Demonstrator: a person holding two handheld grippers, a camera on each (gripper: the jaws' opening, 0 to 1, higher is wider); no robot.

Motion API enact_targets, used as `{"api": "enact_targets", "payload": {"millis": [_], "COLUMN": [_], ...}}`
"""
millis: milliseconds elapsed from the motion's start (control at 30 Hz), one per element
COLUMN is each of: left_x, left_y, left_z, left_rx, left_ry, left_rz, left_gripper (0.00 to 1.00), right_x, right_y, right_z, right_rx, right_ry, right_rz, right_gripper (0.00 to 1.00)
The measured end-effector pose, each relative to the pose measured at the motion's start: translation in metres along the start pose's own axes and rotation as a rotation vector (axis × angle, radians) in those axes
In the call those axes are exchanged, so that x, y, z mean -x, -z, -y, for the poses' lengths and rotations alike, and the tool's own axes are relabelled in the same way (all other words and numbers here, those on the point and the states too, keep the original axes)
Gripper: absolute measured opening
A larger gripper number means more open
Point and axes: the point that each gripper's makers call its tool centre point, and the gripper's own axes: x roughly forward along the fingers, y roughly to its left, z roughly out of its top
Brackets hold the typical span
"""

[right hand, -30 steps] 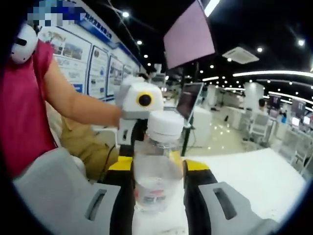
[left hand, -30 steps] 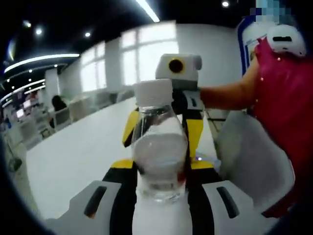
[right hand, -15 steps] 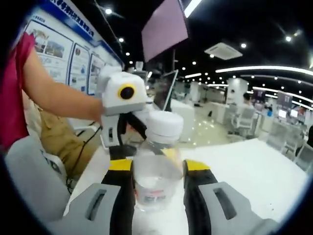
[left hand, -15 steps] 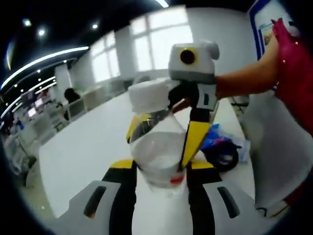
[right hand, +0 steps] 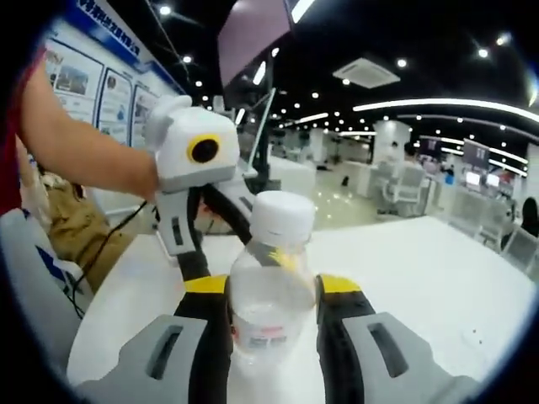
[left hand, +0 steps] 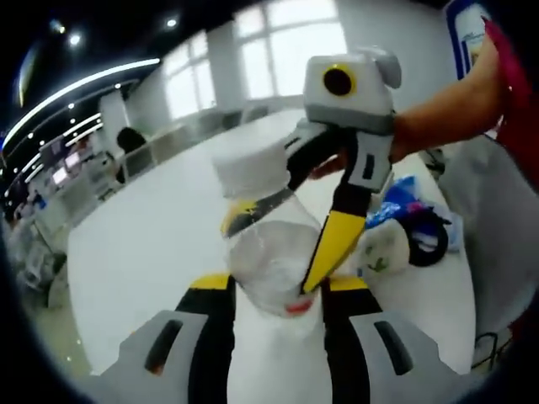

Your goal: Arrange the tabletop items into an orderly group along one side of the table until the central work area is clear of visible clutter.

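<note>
Here I pinch the clear plastic white-capped water bottle (left hand: 274, 252) between both my left gripper (left hand: 271, 295) and right gripper (right hand: 274, 307), lifted above the white table (right hand: 421, 261); best, I judge, to keep it upright and lower it gently by the table's edge.

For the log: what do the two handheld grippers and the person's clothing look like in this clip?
Both match. The left gripper has pale grey jaw bodies with dark slots, black inner faces and yellow caps. The right gripper is built the same. Seen from the other side, each has a grey-white box on a black and grey handle, with tapered yellow fingers. The person wears a red sleeveless top.
</note>
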Motion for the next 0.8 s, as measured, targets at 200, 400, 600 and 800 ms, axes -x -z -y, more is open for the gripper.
{"api": "enact_targets", "payload": {"millis": [200,400,600,800], "left_x": [0.003,0.007,0.006,0.004], "left_y": [0.013,0.015,0.015,0.016], "left_z": [-0.005,-0.003,-0.002,0.0], "left_rx": [0.022,0.015,0.022,0.015], "left_ry": [-0.012,-0.012,-0.012,-0.012], "left_rz": [-0.007,-0.005,-0.009,-0.022], "left_gripper": [0.37,0.37,0.37,0.37], "right_x": [-0.012,-0.014,-0.013,-0.011], "right_y": [0.004,0.003,0.003,0.005], "right_z": [-0.003,-0.008,-0.007,-0.008], "right_rx": [0.021,0.036,0.032,0.028], "right_ry": [-0.002,0.003,0.02,0.02], "right_rz": [-0.036,-0.022,-0.035,-0.042], "right_gripper": [0.37,0.37,0.38,0.39]}}
